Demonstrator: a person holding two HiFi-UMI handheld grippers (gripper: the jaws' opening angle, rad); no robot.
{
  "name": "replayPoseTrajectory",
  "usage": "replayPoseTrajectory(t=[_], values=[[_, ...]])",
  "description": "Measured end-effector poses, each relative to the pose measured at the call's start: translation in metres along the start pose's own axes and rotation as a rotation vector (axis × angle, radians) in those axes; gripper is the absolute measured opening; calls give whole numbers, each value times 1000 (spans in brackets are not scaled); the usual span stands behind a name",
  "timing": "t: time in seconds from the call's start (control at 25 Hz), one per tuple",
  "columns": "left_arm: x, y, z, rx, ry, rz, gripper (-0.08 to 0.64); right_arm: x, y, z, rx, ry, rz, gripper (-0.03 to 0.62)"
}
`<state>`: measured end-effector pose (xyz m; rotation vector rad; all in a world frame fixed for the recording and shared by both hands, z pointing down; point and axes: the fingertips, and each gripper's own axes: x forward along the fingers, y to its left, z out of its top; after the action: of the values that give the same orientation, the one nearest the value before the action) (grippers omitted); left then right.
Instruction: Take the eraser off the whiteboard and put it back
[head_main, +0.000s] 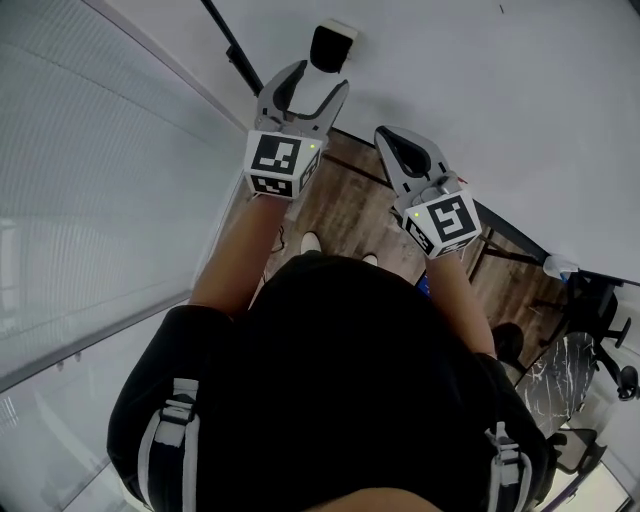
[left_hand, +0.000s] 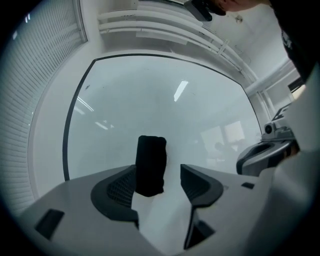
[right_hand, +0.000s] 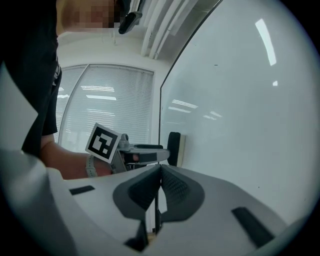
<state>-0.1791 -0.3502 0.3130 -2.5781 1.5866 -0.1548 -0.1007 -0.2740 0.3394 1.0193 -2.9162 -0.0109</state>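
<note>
**At the whiteboard: eraser on the board, left jaws apart**

Near the top centre of the head view, the black eraser (head_main: 331, 45) is seen stuck upright on the whiteboard (head_main: 480, 90). The left gripper (head_main: 320, 82) is held just below it in that frame, pointed at the board. Its jaws are spread wide. In the left gripper view the eraser is framed in the gap, closer to the left-hand jaw, but it is not pressed by either pad. The right gripper (head_main: 400, 145) is held to the right of centre, beside the left one. Its jaws are closed together, with nothing held between them.
</note>
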Motion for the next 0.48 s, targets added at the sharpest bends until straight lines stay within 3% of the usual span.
replayPoseTrajectory(t=[0.24, 0.48], values=[[30, 18, 0, 16, 16, 11, 310, 13, -19, 0, 13, 9, -59, 3], [40, 25, -11, 34, 31, 26, 314, 21, -22, -7, 23, 11, -84, 3]])
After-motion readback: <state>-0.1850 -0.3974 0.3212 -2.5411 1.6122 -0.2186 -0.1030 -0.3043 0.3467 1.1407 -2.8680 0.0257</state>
